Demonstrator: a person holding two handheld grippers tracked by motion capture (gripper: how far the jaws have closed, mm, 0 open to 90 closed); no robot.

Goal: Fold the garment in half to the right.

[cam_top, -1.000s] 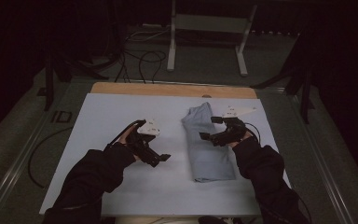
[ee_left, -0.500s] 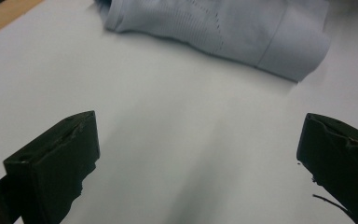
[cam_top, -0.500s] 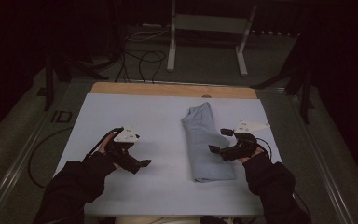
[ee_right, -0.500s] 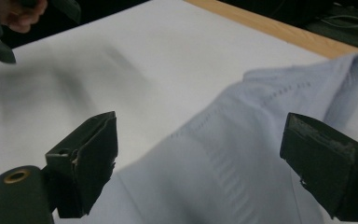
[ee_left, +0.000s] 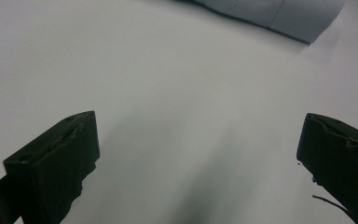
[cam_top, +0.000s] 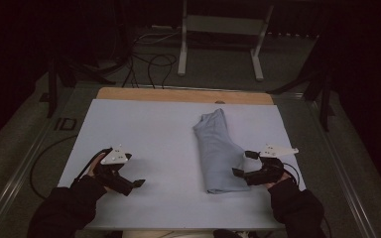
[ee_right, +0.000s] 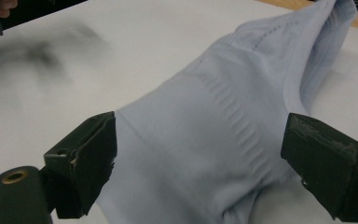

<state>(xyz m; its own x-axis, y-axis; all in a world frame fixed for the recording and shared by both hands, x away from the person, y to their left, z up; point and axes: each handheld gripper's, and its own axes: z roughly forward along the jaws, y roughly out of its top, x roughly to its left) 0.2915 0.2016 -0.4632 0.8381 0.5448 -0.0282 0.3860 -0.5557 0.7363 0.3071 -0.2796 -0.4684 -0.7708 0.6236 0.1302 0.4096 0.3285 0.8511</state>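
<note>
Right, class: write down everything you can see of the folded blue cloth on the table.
The cloth is pale blue, thin woven fabric, folded into a long narrow bundle with visible layered edges and a stitched seam. It lies flat on the white table, right of centre, running away from the person. The right gripper sits open at its near right edge, not gripping it.

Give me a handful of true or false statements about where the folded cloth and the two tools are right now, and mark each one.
1. The folded light blue cloth lies on the white table sheet. True.
2. The left tool is clamped on the cloth. False: its jaws stand wide open over bare sheet, well apart from the cloth.
3. The right tool is open beside the cloth's near end. True.
4. The cloth is spread out flat in a single layer. False: it is folded into a narrow stack.
5. A strip of bare wood shows along the table's far edge. True.
</note>
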